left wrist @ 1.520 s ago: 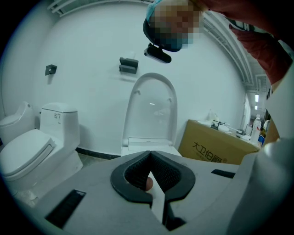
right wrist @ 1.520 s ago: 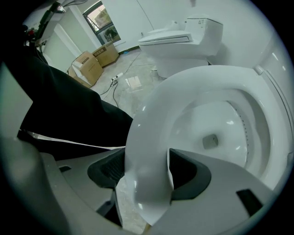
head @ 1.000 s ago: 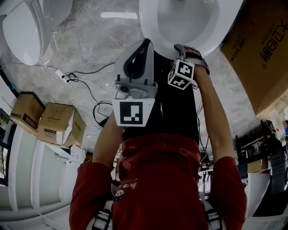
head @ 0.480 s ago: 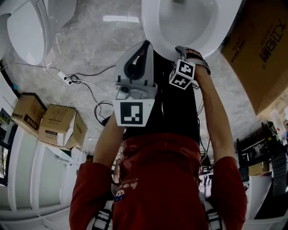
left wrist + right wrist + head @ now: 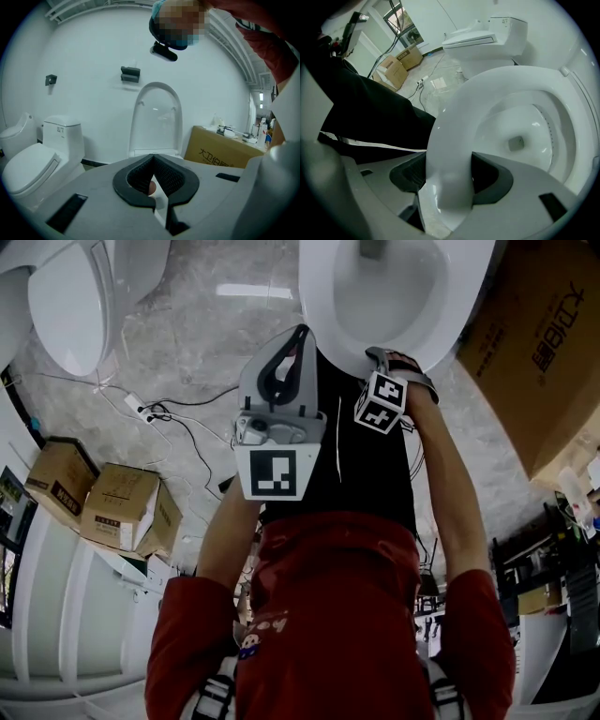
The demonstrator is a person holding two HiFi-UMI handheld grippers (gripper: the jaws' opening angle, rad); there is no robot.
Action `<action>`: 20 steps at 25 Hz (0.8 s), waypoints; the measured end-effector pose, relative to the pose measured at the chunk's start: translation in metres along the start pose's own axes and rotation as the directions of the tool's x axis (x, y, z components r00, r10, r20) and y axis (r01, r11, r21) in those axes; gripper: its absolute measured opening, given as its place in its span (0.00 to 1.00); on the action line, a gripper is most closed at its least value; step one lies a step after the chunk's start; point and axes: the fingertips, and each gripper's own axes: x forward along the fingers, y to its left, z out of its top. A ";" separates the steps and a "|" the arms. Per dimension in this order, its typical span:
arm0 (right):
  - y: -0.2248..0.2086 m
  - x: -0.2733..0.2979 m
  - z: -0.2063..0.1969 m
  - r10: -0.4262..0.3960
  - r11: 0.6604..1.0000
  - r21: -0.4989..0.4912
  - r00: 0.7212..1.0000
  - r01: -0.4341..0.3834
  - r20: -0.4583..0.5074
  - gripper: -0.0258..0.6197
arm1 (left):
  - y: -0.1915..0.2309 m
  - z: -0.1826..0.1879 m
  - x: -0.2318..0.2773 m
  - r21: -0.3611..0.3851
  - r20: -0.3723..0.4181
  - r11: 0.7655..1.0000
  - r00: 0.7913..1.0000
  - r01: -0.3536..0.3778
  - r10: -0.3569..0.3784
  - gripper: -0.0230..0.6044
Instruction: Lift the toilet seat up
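The white toilet seat [image 5: 321,326] rings the open bowl at the top of the head view. My right gripper [image 5: 377,358] is at its front rim. In the right gripper view the seat [image 5: 454,136] passes between the jaws of the right gripper [image 5: 447,177], which are shut on it. The seat lies low over the bowl [image 5: 520,136]. My left gripper [image 5: 300,334] is held just in front of the rim, apart from it. In its own view the left gripper [image 5: 152,159] is shut with nothing held. The toilet lid [image 5: 155,117] stands upright against the wall.
A second toilet [image 5: 66,296] stands to the left. A large cardboard box [image 5: 539,334] sits close on the right of the bowl. Smaller boxes [image 5: 112,502] and floor cables [image 5: 178,418] lie at the left. The person's legs fill the lower middle.
The toilet and floor have slid a little down in the head view. Both grippers stay where they were, the right one still clamped on the seat rim.
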 end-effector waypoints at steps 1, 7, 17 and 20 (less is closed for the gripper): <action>0.001 -0.003 0.000 0.003 1.000 0.002 1.000 -0.003 0.000 0.42 | 0.000 0.005 0.000 0.002 0.009 1.000 1.000 -0.001 0.001 0.05; 0.004 -0.016 0.002 0.007 1.000 -0.001 1.000 -0.007 -0.003 0.42 | 0.004 0.032 -0.002 0.026 0.047 1.000 0.999 -0.017 0.015 0.05; 0.008 -0.045 0.011 -0.011 1.000 0.003 1.000 0.011 0.019 0.42 | 0.002 0.062 -0.017 0.023 0.098 0.999 0.994 -0.046 0.043 0.05; 0.009 -0.057 0.014 -0.016 1.000 0.004 0.999 0.016 0.027 0.42 | 0.000 0.065 -0.026 0.009 0.098 0.998 0.994 -0.055 0.053 0.05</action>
